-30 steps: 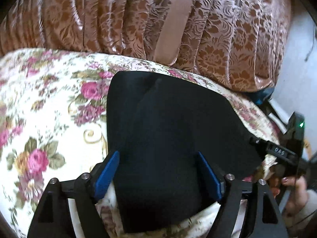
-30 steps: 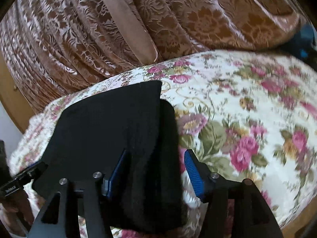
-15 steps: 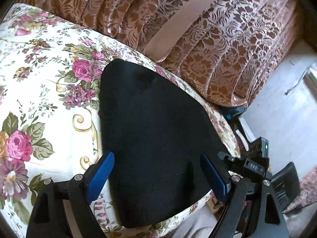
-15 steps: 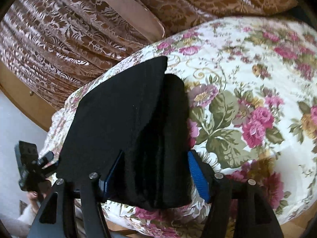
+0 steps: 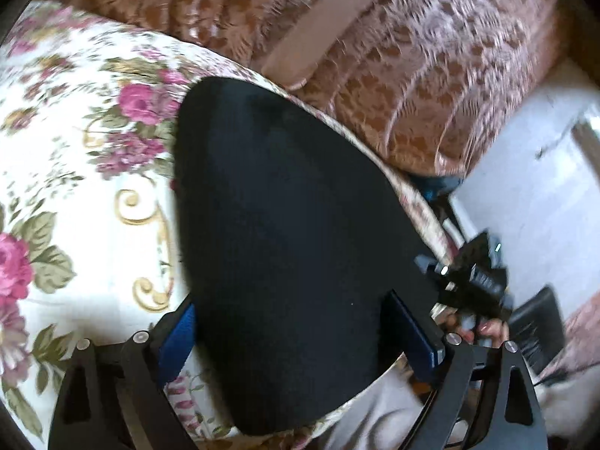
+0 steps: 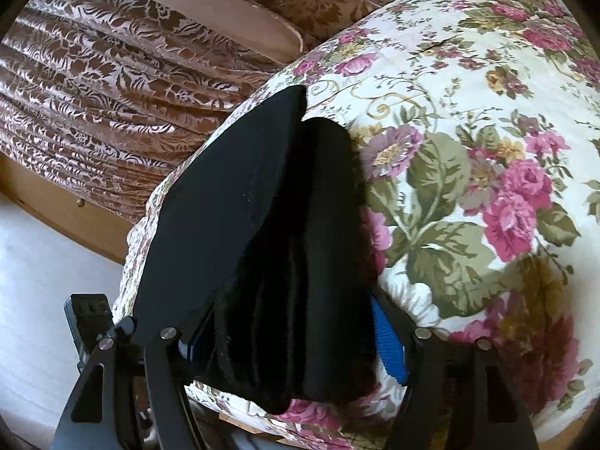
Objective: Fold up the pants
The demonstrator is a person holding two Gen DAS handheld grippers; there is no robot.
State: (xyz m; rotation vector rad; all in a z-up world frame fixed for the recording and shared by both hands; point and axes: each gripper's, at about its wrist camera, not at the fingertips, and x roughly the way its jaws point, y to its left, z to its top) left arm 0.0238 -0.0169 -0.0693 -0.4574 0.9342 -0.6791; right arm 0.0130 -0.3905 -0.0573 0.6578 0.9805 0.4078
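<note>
The black pants [image 5: 285, 225] lie folded into a thick stack on the floral bedspread [image 5: 75, 187]. My left gripper [image 5: 296, 333] is open, with a blue-padded finger on each side of the stack's near end. In the right wrist view the pants [image 6: 262, 243] show their layered folded edge. My right gripper [image 6: 288, 341] is open too, its fingers straddling the stack's near end. The right gripper and the hand that holds it also show in the left wrist view [image 5: 468, 281], at the stack's right edge.
A brown patterned curtain or cover [image 5: 412, 75] hangs behind the bed. The bed's edge drops to a pale floor [image 5: 543, 187] on the right in the left wrist view. A wooden base [image 6: 56, 206] and pale floor lie left in the right wrist view.
Both grippers have dropped back and swung toward the stack's outer sides, with the folded pants still between their open fingers. The pants lie as before.
</note>
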